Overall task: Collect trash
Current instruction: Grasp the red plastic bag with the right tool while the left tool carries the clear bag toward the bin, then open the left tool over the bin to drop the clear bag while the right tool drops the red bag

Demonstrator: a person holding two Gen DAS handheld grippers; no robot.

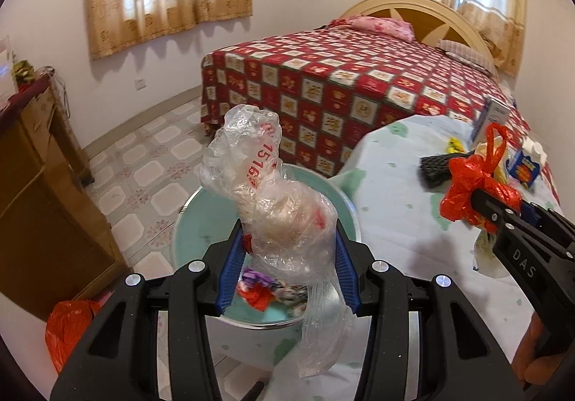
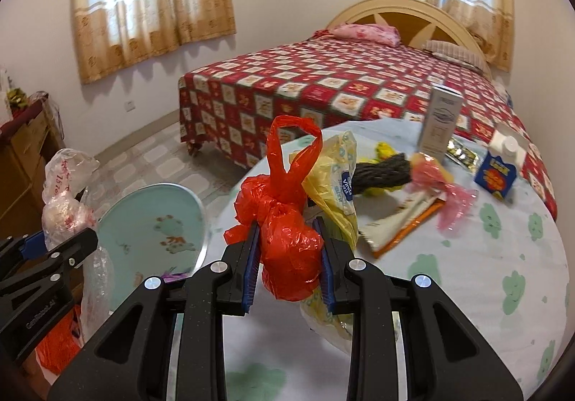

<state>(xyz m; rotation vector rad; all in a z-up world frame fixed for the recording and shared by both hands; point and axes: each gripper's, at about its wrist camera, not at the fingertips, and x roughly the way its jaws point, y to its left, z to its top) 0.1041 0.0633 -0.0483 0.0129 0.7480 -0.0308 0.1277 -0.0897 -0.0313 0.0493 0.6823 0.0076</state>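
Note:
My left gripper (image 1: 287, 239) is shut on a clear crumpled plastic bag (image 1: 280, 206) with red print, held above a round teal basin (image 1: 201, 232) that has colourful scraps in it. My right gripper (image 2: 289, 235) is shut on a knotted red plastic bag (image 2: 287, 242), held above the table (image 2: 485, 275); a yellow-white wrapper (image 2: 334, 171) hangs behind it. The red bag and right gripper also show in the left wrist view (image 1: 478, 192). The clear bag and left gripper also show at the left of the right wrist view (image 2: 61, 210).
On the cloud-print tablecloth lie a black mesh piece (image 2: 384, 171), a pink wrapper (image 2: 445, 192), an orange-edged packet (image 2: 402, 224), a tall white carton (image 2: 440, 120) and a blue carton (image 2: 499, 167). A bed (image 2: 323, 84) stands behind. A wooden cabinet (image 1: 32, 185) stands left, an orange bag (image 1: 68, 325) beside it.

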